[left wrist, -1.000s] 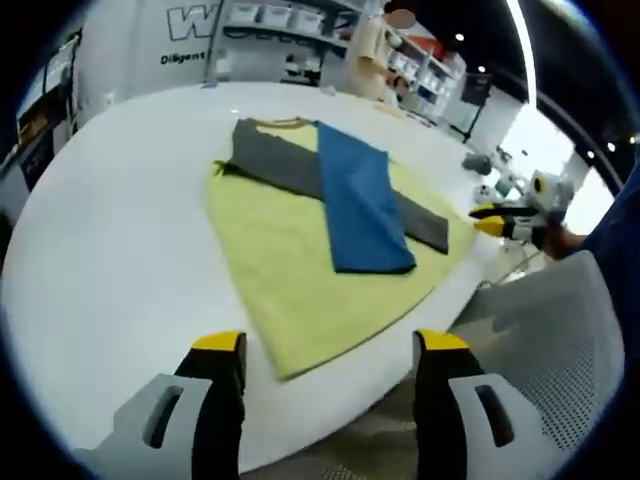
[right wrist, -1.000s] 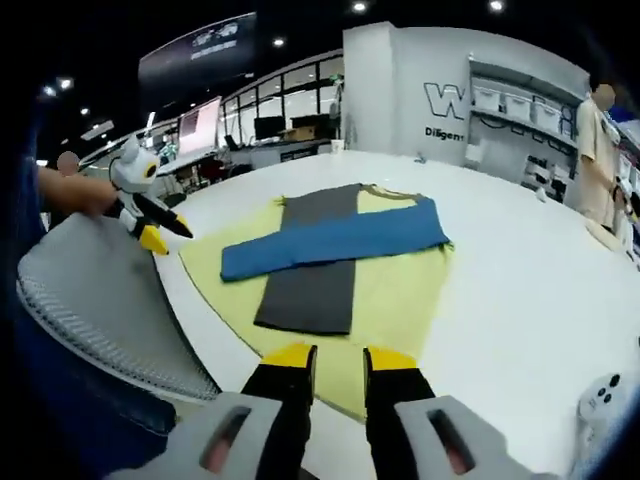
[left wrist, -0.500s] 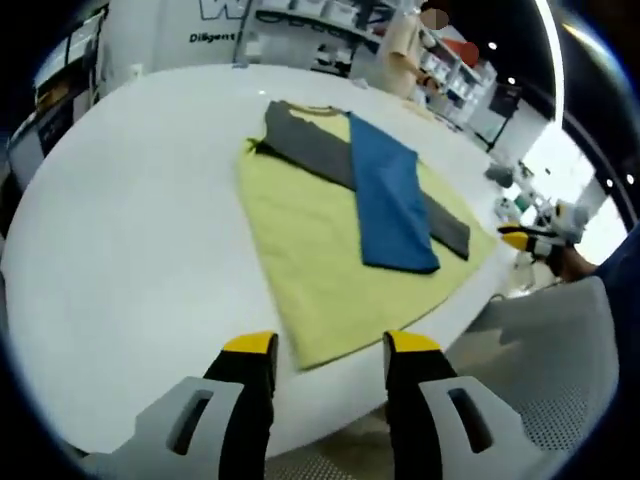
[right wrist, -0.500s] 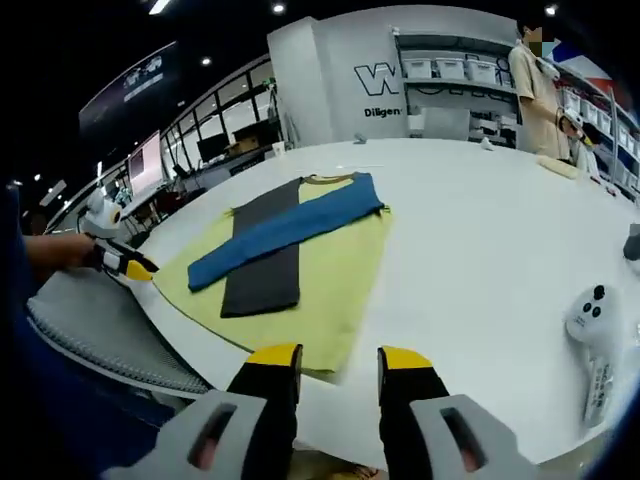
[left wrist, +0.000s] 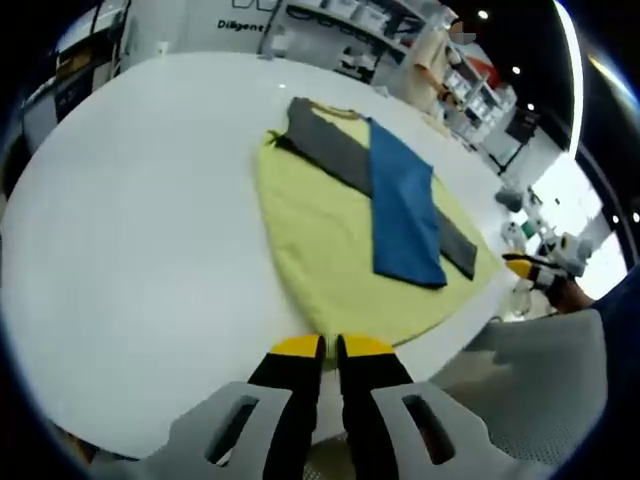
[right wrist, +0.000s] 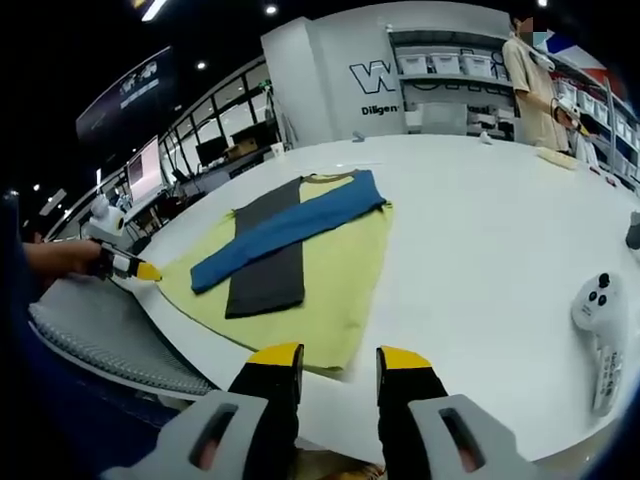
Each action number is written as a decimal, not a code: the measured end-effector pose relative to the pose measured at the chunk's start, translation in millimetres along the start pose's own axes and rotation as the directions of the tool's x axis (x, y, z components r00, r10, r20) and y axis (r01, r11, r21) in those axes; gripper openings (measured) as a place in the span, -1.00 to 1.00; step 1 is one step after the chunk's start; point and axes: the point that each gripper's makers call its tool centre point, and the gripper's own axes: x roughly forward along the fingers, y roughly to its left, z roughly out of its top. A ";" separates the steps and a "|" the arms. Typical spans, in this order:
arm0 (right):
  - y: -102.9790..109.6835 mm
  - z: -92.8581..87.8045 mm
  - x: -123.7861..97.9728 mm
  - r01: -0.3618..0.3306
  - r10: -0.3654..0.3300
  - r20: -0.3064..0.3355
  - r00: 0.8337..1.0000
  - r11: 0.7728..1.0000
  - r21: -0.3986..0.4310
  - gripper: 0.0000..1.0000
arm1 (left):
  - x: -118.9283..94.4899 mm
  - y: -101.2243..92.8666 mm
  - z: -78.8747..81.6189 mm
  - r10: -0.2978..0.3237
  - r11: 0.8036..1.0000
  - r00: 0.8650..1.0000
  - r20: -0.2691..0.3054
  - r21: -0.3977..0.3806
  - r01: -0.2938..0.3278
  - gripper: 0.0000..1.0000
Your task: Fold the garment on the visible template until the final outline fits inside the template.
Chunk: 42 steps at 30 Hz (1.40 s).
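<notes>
A yellow-green garment (left wrist: pixel 330 250) lies spread flat on the round white table (left wrist: pixel 130 220), near its edge. Across it sit two folded strips — one grey (left wrist: pixel 350 165), one blue (left wrist: pixel 405 215) — crossing in an X.

In the left gripper view, your left gripper (left wrist: pixel 322 348) is at the garment's near hem, jaws nearly touching; whether any cloth is caught between them cannot be told. The garment runs straight ahead from it, long axis pointing away.

In the right gripper view, your right gripper (right wrist: pixel 341 357) hovers with jaws apart, holding nothing, just short of the other hem corner (right wrist: pixel 335 355). From here the garment (right wrist: pixel 330 270) lies ahead and to the left.

Your left gripper looks the nearer to the cloth. One white handheld controller (right wrist: pixel 597 335) rests on the table to the right, well apart from the garment.
</notes>
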 end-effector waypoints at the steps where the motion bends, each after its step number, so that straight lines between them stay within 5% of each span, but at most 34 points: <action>1: -0.1 0.0 -0.3 0.000 0.000 0.000 1.000 1.000 0.001 -0.50 | 0.1 -0.2 0.2 0.000 1.000 1.000 -0.001 0.004 0.000 -0.90; 12: 0.6 -1.0 -0.4 -0.009 0.009 -0.003 1.000 0.999 0.031 -0.42 | -4.6 -6.5 8.5 -0.014 1.000 1.000 0.024 0.013 0.013 -0.90; 18: -0.9 -6.0 10.8 -0.013 0.014 -0.029 0.999 0.999 0.040 -0.54 | -4.5 -6.7 11.2 -0.024 1.000 0.999 0.035 0.011 0.024 -0.90; 27: 3.9 -6.9 21.2 -0.020 0.022 -0.057 0.998 0.999 0.032 -1.00 | -4.6 -2.6 9.6 -0.027 1.000 0.999 0.037 0.009 0.027 -0.90; 42: 6.5 -4.0 9.0 -0.054 0.053 0.009 0.999 0.989 0.138 -1.00 | -11.3 -24.9 7.7 -0.093 0.990 0.996 0.004 0.104 0.092 -0.97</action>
